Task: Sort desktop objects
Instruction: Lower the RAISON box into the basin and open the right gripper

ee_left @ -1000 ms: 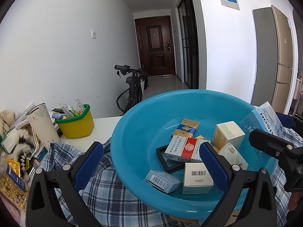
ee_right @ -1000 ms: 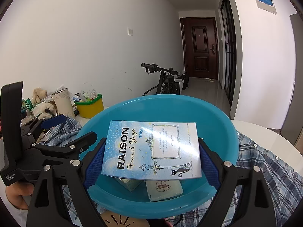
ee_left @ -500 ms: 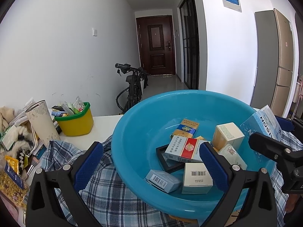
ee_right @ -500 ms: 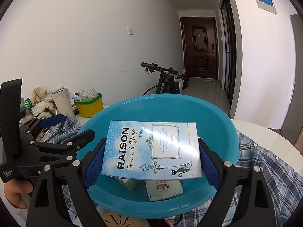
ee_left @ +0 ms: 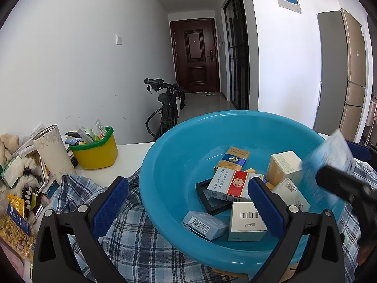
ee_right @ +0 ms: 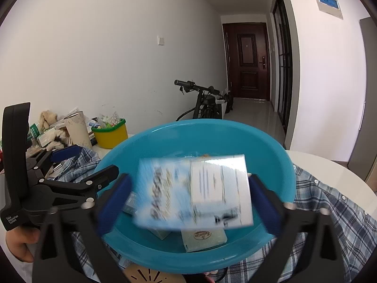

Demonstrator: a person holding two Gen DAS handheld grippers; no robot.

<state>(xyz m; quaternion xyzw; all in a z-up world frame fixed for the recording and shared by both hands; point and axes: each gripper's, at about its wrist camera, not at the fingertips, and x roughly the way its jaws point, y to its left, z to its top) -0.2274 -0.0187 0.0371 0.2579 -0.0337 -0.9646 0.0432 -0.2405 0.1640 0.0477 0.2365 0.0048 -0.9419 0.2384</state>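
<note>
Left wrist view: the left gripper [ee_left: 187, 202] stands wide with nothing between its blue pads [ee_left: 264, 208]; the left pad lies over a plaid cloth [ee_left: 141, 240], the right pad over the near inside of a blue basin [ee_left: 169, 165]. In the basin lie small boxes, among them a red-and-white pack [ee_left: 232, 184], a barcoded white box [ee_left: 247, 221], a pale blue pack [ee_left: 203, 224] and a black frame [ee_left: 209, 202]. At the right edge a blurred blue box [ee_left: 332, 153] hangs tilted over the basin rim, just behind a black finger of the right gripper [ee_left: 341, 188]. On the table's left stand a yellow tub [ee_left: 96, 153], a pale cup [ee_left: 53, 151] and mixed clutter.

Right wrist view: the right gripper [ee_right: 186, 202] has just been opening and stands at its widest; the blue box [ee_right: 195, 193], smeared by motion, lies between the pads. The right pad appears clear of it; contact at the left pad cannot be told. Below it the basin [ee_right: 266, 155] holds a beige packet [ee_right: 203, 237]. The left gripper [ee_right: 92, 162] shows at left, spread wide, with a hand [ee_right: 21, 243] under its grip. The cloth [ee_right: 329, 210] spreads around the basin; a bicycle [ee_right: 205, 103] stands beyond the table.
</note>
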